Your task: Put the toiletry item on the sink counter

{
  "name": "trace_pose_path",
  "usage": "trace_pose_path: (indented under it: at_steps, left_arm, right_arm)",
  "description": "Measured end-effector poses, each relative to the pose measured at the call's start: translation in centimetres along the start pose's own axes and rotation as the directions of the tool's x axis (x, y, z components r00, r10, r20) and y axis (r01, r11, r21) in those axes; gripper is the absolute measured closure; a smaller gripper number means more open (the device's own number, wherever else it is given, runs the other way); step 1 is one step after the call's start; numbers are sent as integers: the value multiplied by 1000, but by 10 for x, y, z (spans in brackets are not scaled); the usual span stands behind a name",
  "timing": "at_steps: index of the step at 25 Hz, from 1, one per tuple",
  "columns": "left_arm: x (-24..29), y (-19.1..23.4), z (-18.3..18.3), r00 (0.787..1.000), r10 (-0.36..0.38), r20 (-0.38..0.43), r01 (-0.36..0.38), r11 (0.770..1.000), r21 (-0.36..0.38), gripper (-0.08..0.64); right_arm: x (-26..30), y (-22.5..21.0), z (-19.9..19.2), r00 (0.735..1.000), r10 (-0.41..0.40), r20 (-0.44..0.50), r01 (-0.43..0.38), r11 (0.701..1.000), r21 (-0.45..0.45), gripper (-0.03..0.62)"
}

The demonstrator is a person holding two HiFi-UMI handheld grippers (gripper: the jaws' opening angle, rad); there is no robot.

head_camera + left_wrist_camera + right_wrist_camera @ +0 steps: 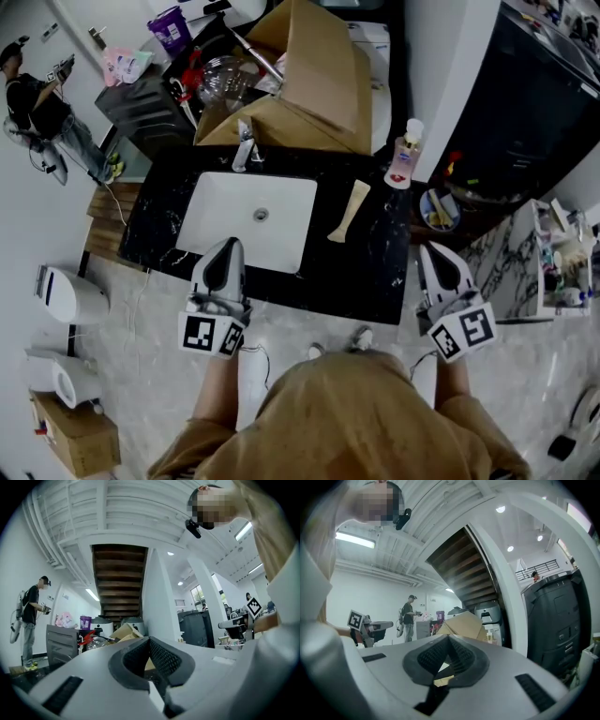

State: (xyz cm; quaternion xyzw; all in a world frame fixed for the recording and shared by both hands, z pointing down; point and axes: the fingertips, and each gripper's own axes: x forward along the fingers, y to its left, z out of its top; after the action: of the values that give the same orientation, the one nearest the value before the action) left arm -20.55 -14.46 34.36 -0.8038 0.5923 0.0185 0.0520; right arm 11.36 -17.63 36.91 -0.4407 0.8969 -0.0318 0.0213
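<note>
A beige tube lies flat on the black marble sink counter, just right of the white basin. A pump bottle with a red label stands at the counter's back right corner and also shows small in the right gripper view. My left gripper hovers over the basin's front edge, shut and empty. My right gripper hangs off the counter's front right corner, shut with nothing in it. Each gripper view, left and right, shows the pads meeting and looks level across the room.
A faucet stands behind the basin, with a large cardboard box beyond it. A black appliance and a marble shelf unit stand at the right. A person stands at the far left near a grey cabinet.
</note>
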Motion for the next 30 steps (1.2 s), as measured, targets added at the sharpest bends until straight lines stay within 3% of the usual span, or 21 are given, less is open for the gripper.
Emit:
trace_pose_path:
  at_steps: [5, 9, 30]
  left_arm:
    - [-23, 11, 20, 996, 67, 58, -67, 998, -7, 555]
    - [-35, 11, 31, 993, 77, 91, -76, 997, -14, 555]
    - [-37, 15, 24, 993, 1, 121, 12, 995, -101, 555]
  right_arm:
    - [-3, -4, 2, 1000, -19, 5, 19, 1000, 15, 589]
    - [-11, -3, 5, 999, -38, 8, 38, 999, 24, 589]
    - [-10, 37, 3, 998, -58, -7, 59, 997, 42, 589]
